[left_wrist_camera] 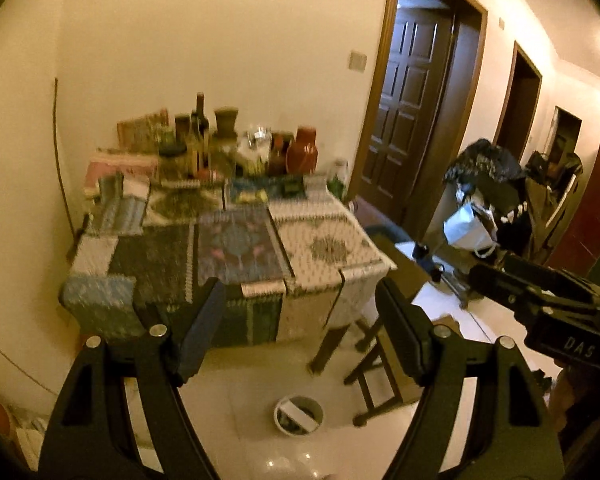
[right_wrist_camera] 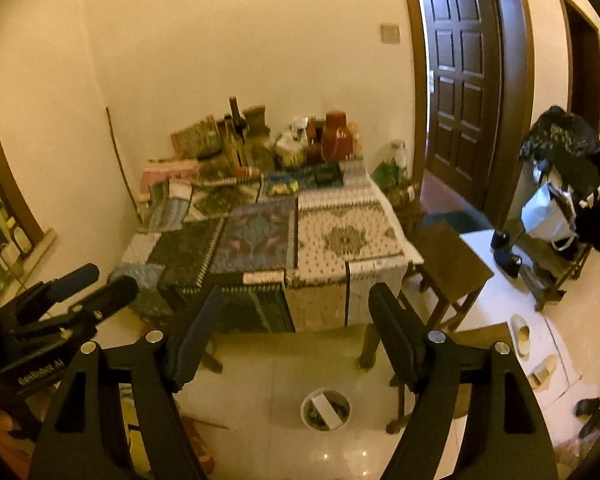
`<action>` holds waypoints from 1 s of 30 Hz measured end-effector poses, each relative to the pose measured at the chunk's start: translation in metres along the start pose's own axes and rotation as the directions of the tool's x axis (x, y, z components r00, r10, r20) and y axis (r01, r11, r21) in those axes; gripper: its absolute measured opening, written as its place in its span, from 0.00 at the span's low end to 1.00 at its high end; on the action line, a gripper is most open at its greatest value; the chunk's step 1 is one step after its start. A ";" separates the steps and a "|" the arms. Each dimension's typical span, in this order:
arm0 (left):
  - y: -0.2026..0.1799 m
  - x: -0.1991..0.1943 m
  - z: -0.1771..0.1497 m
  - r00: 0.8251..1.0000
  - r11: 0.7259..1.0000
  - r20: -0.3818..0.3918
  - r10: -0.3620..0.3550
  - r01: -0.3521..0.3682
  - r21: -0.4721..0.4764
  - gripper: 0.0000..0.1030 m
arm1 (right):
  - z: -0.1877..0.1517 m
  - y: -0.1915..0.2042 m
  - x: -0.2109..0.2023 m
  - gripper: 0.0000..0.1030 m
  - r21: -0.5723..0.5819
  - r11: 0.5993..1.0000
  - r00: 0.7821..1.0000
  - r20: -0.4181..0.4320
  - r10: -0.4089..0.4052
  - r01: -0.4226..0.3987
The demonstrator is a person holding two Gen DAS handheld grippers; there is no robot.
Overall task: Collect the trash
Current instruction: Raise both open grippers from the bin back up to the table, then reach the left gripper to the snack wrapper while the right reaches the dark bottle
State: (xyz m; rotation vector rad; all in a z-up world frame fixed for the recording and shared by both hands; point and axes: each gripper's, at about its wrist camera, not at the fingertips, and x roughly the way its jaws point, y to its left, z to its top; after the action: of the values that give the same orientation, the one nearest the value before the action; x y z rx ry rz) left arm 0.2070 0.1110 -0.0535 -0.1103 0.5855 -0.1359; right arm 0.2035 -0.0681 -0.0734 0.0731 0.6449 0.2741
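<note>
Small round trash bin (left_wrist_camera: 299,415) (right_wrist_camera: 325,409) stands upright on floor, holding scraps.

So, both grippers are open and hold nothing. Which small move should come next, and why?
Probably lower the right gripper toward the small white bin on the floor before the table. Its jaws are spread and empty, like those of the left gripper, and the bin, already holding some scraps, lies just below and ahead. No loose trash is clearly visible on the blurred tabletop.
</note>
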 end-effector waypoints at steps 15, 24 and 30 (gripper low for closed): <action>0.002 0.032 0.043 0.995 0.995 0.044 0.089 -0.090 0.034 0.80 | 0.044 -0.017 0.018 0.93 -0.027 0.998 0.990 0.132 -0.046 0.050; -0.017 0.098 0.091 0.987 0.988 0.048 0.153 -0.154 0.021 0.80 | 0.094 -0.053 0.064 0.93 -0.087 0.996 0.994 0.113 0.000 0.010; -0.027 0.150 0.122 0.982 0.981 0.030 0.185 -0.183 -0.066 0.80 | 0.130 -0.085 0.093 0.93 -0.142 0.989 0.994 0.104 0.046 -0.031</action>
State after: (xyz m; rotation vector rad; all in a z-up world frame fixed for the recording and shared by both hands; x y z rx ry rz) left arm 0.3964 0.0686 -0.0298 -0.1193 0.5613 0.0642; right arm 0.3725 -0.1224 -0.0374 -0.0344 0.5168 0.3497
